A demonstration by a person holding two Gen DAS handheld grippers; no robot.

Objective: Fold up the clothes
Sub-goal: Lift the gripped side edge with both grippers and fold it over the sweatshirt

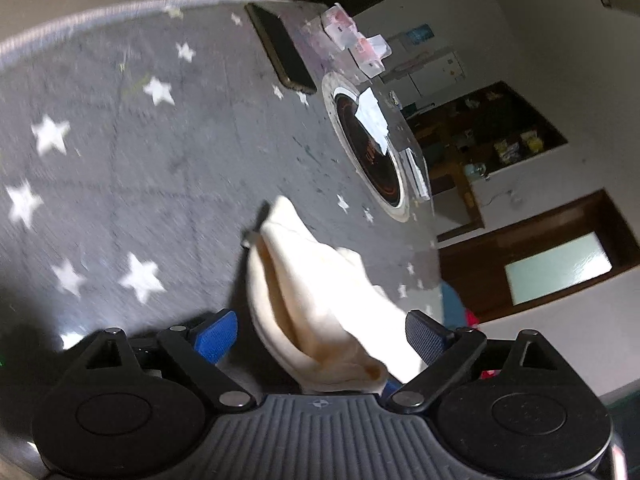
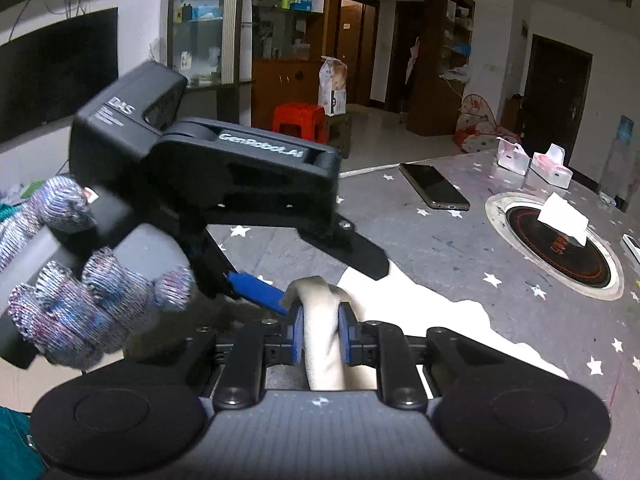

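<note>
Jaws of the left gripper (image 1: 322, 334) stand wide apart, their blue pads on either side of a cream cloth (image 1: 316, 300) that passes between them without being pinched, while the jaws of the right gripper (image 2: 320, 334) are clenched on a bunched fold of the same cream cloth (image 2: 320, 332). From that grip the fabric spreads away across the tabletop (image 2: 440, 256), which wears a grey cover printed with white stars. In the right wrist view the left gripper's black body is held by a hand in a speckled knit glove (image 2: 64, 280), with one blue-padded finger reaching down just beside the gripped fold. In the left wrist view the cloth rises toward the camera as a loose, folded peak, lifted off the starred cover. Farther along the tabletop lie a dark phone (image 2: 434, 192), a round inset burner (image 2: 554, 244) with a white tissue (image 2: 562, 220) resting on it, and two small tissue packs (image 2: 534, 162) near the far edge. A red stool (image 2: 298, 120) stands on the floor beyond the tabletop.
</note>
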